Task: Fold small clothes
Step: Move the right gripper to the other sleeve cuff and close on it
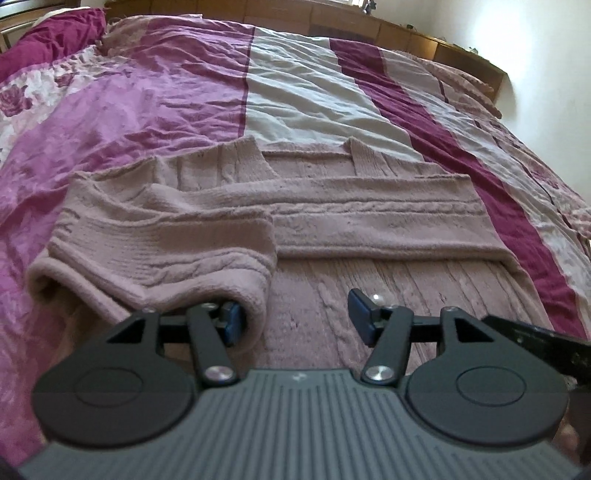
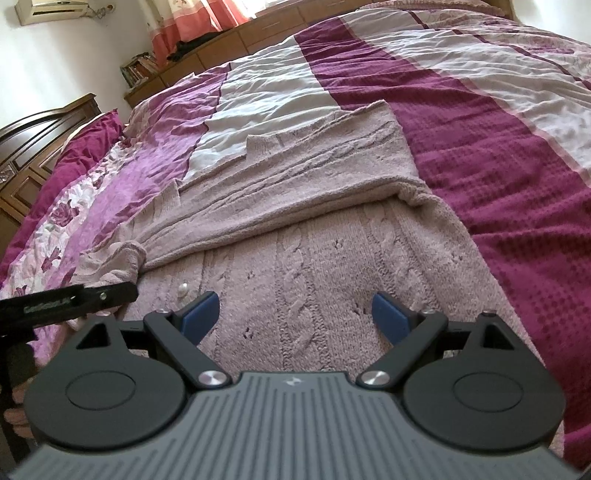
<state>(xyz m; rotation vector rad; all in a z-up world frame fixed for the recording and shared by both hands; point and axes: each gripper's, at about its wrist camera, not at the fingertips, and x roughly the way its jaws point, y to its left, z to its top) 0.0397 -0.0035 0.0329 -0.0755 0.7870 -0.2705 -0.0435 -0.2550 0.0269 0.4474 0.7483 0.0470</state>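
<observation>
A dusty-pink cable-knit cardigan (image 1: 332,218) lies flat on the bed, both sleeves folded across its body. My left gripper (image 1: 295,317) is open low over the near hem; its left finger (image 1: 232,317) is tucked under the cuff of the left sleeve (image 1: 166,258), its right finger (image 1: 364,314) is free above the knit. In the right wrist view the same cardigan (image 2: 295,221) fills the middle. My right gripper (image 2: 295,317) is open and empty just above the cardigan's lower body, fingers either side of a cable band.
The cardigan lies on a striped bedspread (image 1: 166,103) of pink, white and magenta, also in the right wrist view (image 2: 498,147). A wooden headboard shelf (image 1: 406,33) runs along the far side. The other gripper's black arm (image 2: 66,299) shows at the left.
</observation>
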